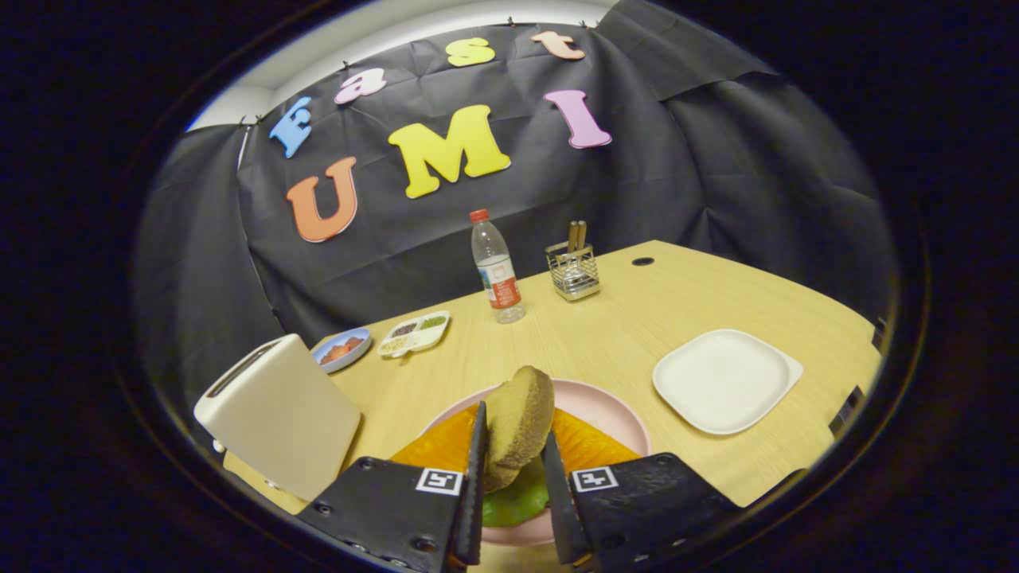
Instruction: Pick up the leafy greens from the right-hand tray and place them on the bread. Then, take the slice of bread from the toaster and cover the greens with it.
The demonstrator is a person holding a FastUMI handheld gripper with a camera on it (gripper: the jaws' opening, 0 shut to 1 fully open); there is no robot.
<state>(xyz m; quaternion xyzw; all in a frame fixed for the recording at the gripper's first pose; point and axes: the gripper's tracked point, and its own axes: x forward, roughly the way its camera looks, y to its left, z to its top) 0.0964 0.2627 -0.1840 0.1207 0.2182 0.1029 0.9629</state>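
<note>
Holding the slice of bread [519,426] upright between both fingers, your hand-held gripper [516,477] is closed on it above the pink plate [613,414].

Under the slice you have the leafy greens [516,503] lying between the fingers on the plate, with an orange layer [585,446] spread to either side of them; the bottom bread you cannot make out. The toaster [279,414] stands close on your left, tilted in the view, just beside the left finger. The white tray [724,380] sits to the right on the table [605,334], apart from the plate. Farther off are a small blue dish [342,348], a divided white dish [414,333], a water bottle [495,267] and a wire holder [573,270] with utensils.
</note>
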